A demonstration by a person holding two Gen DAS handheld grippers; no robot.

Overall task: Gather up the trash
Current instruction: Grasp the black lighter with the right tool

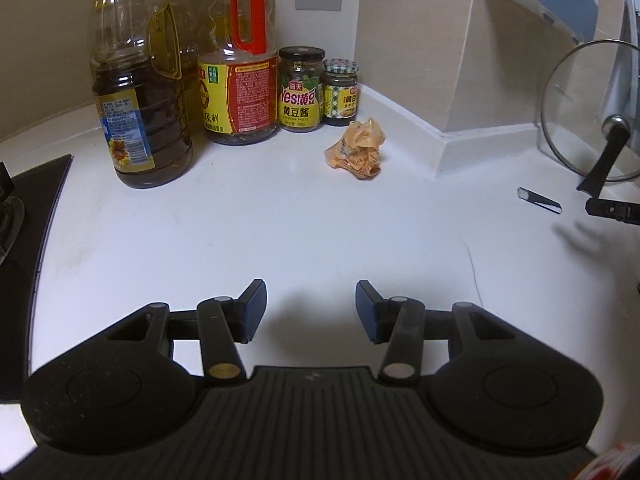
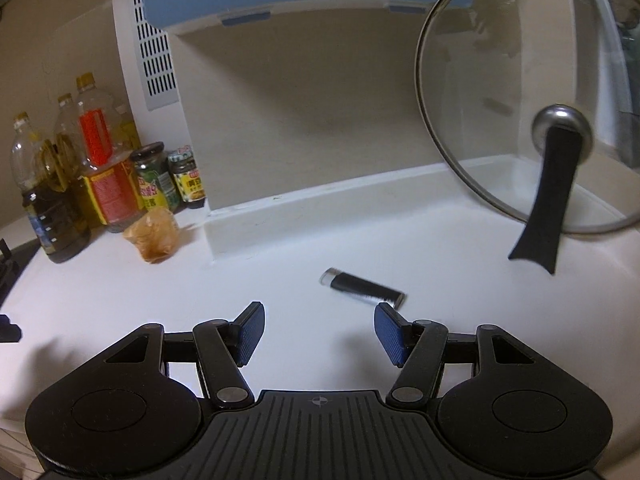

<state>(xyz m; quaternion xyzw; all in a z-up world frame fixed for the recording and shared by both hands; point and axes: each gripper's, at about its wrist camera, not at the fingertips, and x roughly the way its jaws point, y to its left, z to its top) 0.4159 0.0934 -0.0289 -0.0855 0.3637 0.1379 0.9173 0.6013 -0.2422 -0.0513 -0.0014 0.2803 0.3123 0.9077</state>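
Observation:
A crumpled orange-tan wrapper (image 1: 357, 151) lies on the white counter (image 1: 280, 224) in front of two sauce jars; it also shows in the right wrist view (image 2: 152, 233). My left gripper (image 1: 311, 310) is open and empty, well short of the wrapper. A small black and silver lighter-like object (image 2: 362, 287) lies flat on the counter, just ahead of my right gripper (image 2: 319, 334), which is open and empty; the object also shows in the left wrist view (image 1: 539, 200). The tip of my right gripper shows at the right edge of the left wrist view (image 1: 612, 210).
Oil and sauce bottles (image 1: 140, 92) and two jars (image 1: 301, 90) stand at the back left. A black stove top (image 1: 24, 240) is on the left. A glass pot lid (image 2: 520, 112) leans against the wall on the right. A white wall ledge (image 2: 320, 208) juts onto the counter.

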